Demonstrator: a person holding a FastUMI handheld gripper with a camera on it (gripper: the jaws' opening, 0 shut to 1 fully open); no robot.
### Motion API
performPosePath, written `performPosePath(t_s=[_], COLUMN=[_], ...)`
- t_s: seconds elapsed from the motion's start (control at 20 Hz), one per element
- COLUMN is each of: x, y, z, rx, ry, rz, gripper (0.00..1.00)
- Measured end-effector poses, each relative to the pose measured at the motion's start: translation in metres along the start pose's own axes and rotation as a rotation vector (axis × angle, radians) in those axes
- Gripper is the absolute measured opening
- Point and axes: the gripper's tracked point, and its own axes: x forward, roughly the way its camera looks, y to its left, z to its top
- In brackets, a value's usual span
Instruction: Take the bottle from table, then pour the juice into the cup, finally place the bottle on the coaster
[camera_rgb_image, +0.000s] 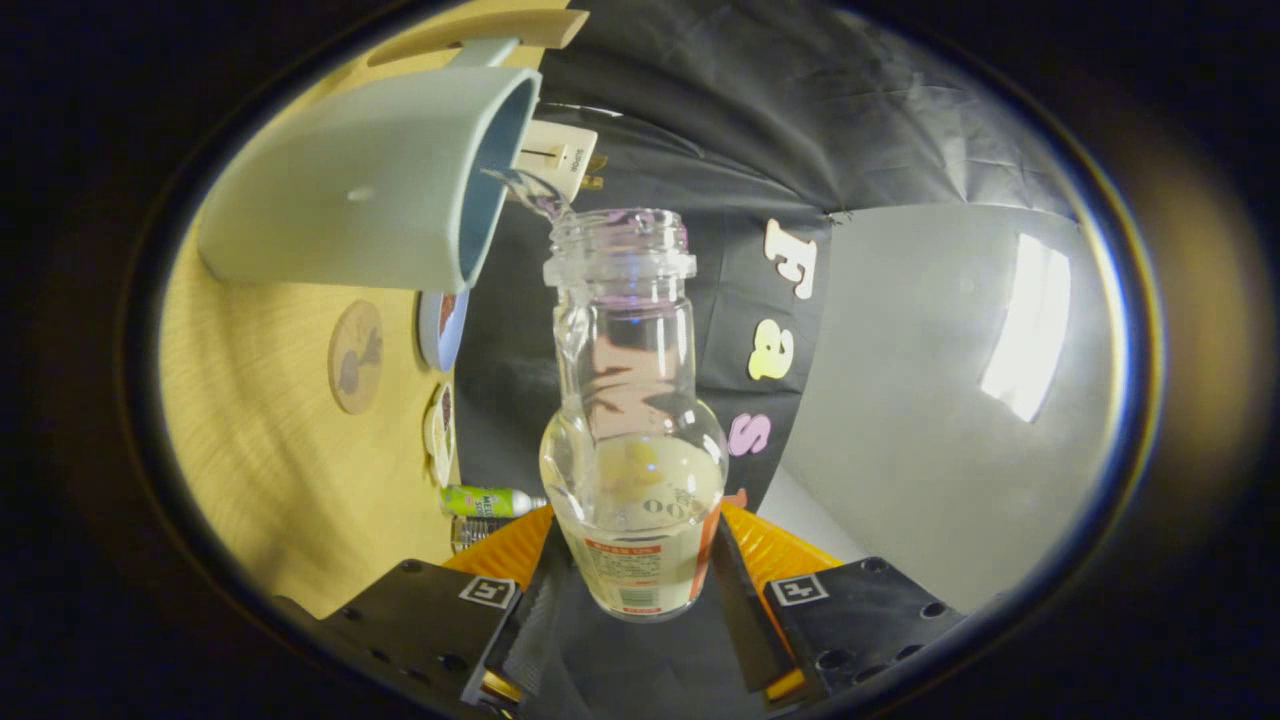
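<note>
Tabletop (270, 480) of pale wood is tilting across the view, carrying the blue-lined cup (370, 195) and a round coaster (355, 357) beyond it. Clear glass, I'd guess, the bottle (630, 420) is lying clamped at its labelled base between both fingers of the gripper (632, 600), its open mouth streaming thin liquid toward the cup's rim. Rigid, slick and breakable; lightening as it is emptying, so the low grip seems sound.
</note>
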Motion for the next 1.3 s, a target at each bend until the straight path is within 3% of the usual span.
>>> performPosePath(t_s=[0.95, 1.3], x=[0.003, 0.003], y=[-0.013, -0.012], z=[0.017, 0.019], rx=[-0.087, -0.099], ry=[-0.062, -0.062], rz=[-0.089, -0.07], gripper=[0.76, 0.76])
